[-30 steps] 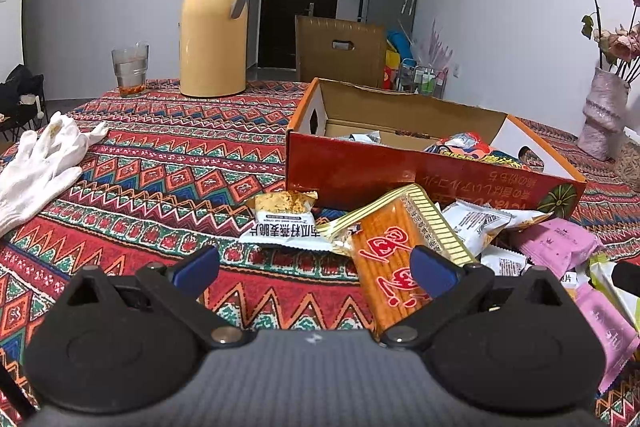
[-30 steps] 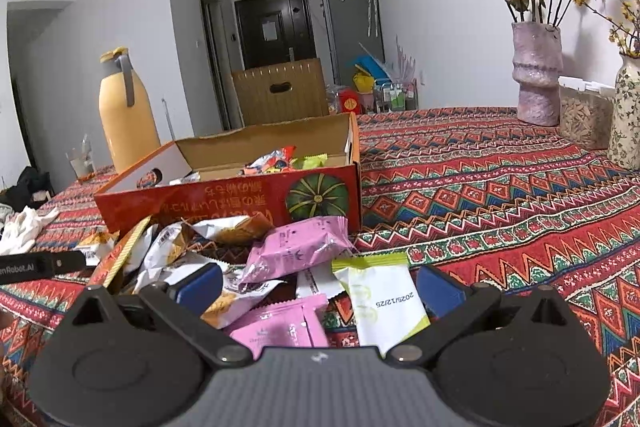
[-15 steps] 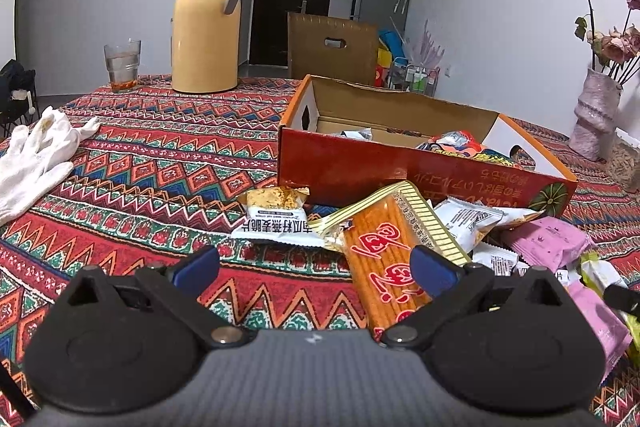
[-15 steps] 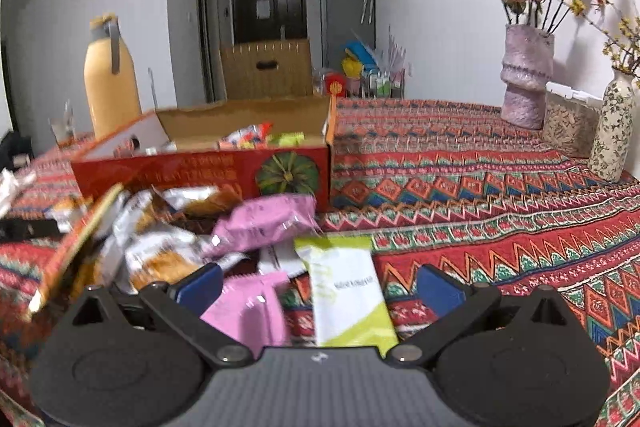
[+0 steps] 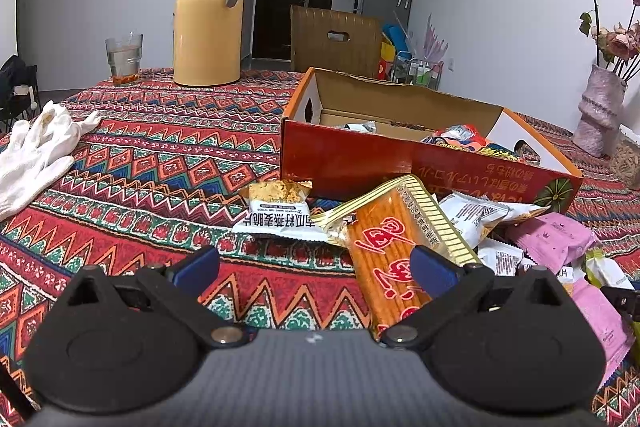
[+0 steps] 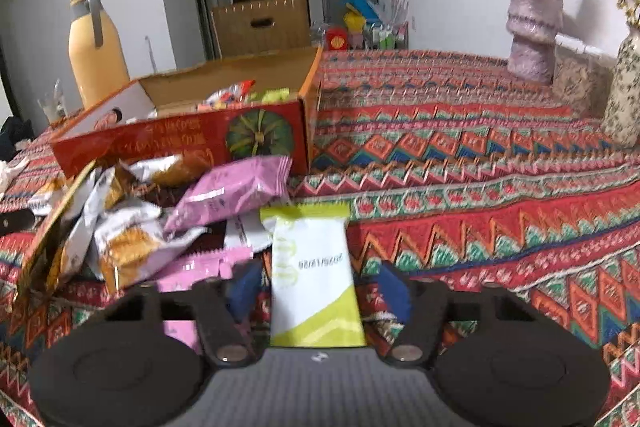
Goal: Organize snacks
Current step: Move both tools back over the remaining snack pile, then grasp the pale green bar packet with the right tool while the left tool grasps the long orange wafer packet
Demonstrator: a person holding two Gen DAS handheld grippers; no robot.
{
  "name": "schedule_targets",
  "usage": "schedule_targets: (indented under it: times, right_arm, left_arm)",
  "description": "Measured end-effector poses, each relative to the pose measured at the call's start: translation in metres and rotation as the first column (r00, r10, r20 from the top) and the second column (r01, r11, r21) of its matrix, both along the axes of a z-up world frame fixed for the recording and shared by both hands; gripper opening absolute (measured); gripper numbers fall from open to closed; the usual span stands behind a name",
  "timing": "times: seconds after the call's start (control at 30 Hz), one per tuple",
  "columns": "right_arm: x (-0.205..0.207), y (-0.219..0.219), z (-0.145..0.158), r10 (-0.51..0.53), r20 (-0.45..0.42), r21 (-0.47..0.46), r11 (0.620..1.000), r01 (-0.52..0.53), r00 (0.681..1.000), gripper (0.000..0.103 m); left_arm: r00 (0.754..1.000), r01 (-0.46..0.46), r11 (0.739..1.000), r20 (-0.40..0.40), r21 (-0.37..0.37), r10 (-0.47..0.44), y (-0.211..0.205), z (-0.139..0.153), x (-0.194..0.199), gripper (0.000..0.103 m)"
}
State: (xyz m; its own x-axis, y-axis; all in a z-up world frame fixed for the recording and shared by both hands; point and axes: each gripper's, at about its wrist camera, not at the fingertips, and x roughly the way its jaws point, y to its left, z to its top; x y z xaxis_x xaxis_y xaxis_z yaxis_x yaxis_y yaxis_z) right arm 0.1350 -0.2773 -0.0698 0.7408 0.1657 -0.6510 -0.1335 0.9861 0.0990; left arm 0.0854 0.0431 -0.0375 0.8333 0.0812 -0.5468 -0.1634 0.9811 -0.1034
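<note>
The red cardboard box (image 6: 180, 143) sits open on the patterned tablecloth (image 6: 460, 163), and everything else is placed from it. Inside the box lie a few wrapped snacks, among them a red and orange packet (image 5: 460, 137) near its right end. Against the box's near wall spills a loose heap of snacks: a small white packet with a golden top (image 5: 278, 209) off the left of the heap, a long orange biscuit pack with red characters (image 5: 394, 255) leaning out from the wall, white and gold packets (image 6: 124, 239) behind it, and a pink packet (image 6: 236, 193) resting on top near the box's pumpkin picture. Nearest of all, in front of the box's right corner, lies a white and lime-green sachet (image 6: 312, 275) flat on the cloth. The right gripper (image 6: 318, 289) straddles this sachet; its jaws have just been closing and now stand half drawn in, a blue pad on each side of the sachet with a gap visible on both, not yet pinching it. The left gripper (image 5: 314, 267) hovers in front of the box's left half with its jaws spread wide, nothing gripped, the end of the orange pack lying under its right finger. Beyond the box's left end stand a yellow thermos jug (image 5: 210, 15) and a drinking glass (image 5: 123, 59); well to its left lies a white glove (image 5: 36, 155). Beyond its right end stands a pale vase of dried roses (image 6: 534, 27).
</note>
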Motion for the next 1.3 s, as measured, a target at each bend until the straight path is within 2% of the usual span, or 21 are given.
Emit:
schedule_targets:
  times: [0.1, 0.13, 0.2, 0.47, 0.63, 0.77, 0.9, 1.0, 1.1, 1.17, 1.2, 1.3]
  right_arm:
    - [-0.003, 0.001, -0.001, 0.004, 0.012, -0.004, 1.000, -0.004, 1.000, 0.047]
    - [-0.004, 0.001, -0.001, 0.004, 0.017, -0.008, 1.000, -0.004, 1.000, 0.038]
    - [-0.006, 0.000, -0.001, 0.001, 0.027, -0.001, 1.000, -0.001, 1.000, 0.036]
    - [-0.025, -0.009, 0.009, -0.036, 0.126, 0.067, 0.997, 0.027, 0.991, 0.036]
    - [-0.032, -0.007, 0.013, -0.038, 0.171, 0.107, 0.994, 0.020, 0.985, 0.036]
    - [-0.039, -0.006, 0.016, -0.034, 0.201, 0.122, 0.992, 0.009, 0.979, 0.036]
    - [-0.043, -0.010, 0.014, -0.038, 0.202, 0.143, 0.990, 0.009, 0.979, 0.036]
    - [-0.045, -0.014, 0.010, -0.044, 0.192, 0.164, 0.986, 0.012, 0.980, 0.036]
    - [-0.047, -0.016, 0.009, -0.043, 0.187, 0.183, 0.983, 0.008, 0.981, 0.036]
    - [-0.049, -0.015, 0.008, -0.044, 0.187, 0.186, 0.983, 0.008, 0.981, 0.036]
    - [-0.050, -0.015, 0.008, -0.043, 0.187, 0.186, 0.982, 0.008, 0.981, 0.036]
    - [-0.051, -0.012, 0.009, -0.040, 0.186, 0.184, 0.983, 0.005, 0.982, 0.036]
  left_arm:
    - [1.000, 0.001, 1.000, -0.008, 0.002, -0.001, 0.000, -0.001, 0.001, 0.103]
    - [1.000, 0.002, 1.000, -0.010, 0.001, -0.002, 0.000, -0.001, 0.001, 0.103]
    - [1.000, 0.006, 1.000, -0.021, -0.003, -0.006, 0.000, -0.002, 0.002, 0.103]
    - [0.993, 0.084, 0.992, -0.071, -0.091, -0.090, -0.006, 0.017, 0.009, 0.103]
    - [0.991, 0.092, 0.993, -0.086, -0.071, -0.098, -0.029, 0.028, 0.022, 0.103]
    - [0.983, 0.069, 0.996, -0.165, -0.058, -0.078, -0.041, 0.019, 0.041, 0.103]
    - [0.970, 0.047, 0.996, -0.236, -0.079, -0.064, -0.038, 0.003, 0.049, 0.103]
    - [0.965, 0.039, 0.988, -0.252, -0.147, -0.076, -0.026, -0.005, 0.048, 0.103]
    - [0.965, 0.052, 0.984, -0.244, -0.172, -0.094, -0.017, -0.009, 0.043, 0.103]
    - [0.967, 0.065, 0.981, -0.232, -0.181, -0.107, -0.013, -0.010, 0.039, 0.100]
    - [0.968, 0.068, 0.980, -0.227, -0.185, -0.110, -0.011, -0.010, 0.037, 0.096]
    - [0.967, 0.095, 0.975, -0.213, -0.203, -0.139, -0.006, -0.008, 0.032, 0.071]
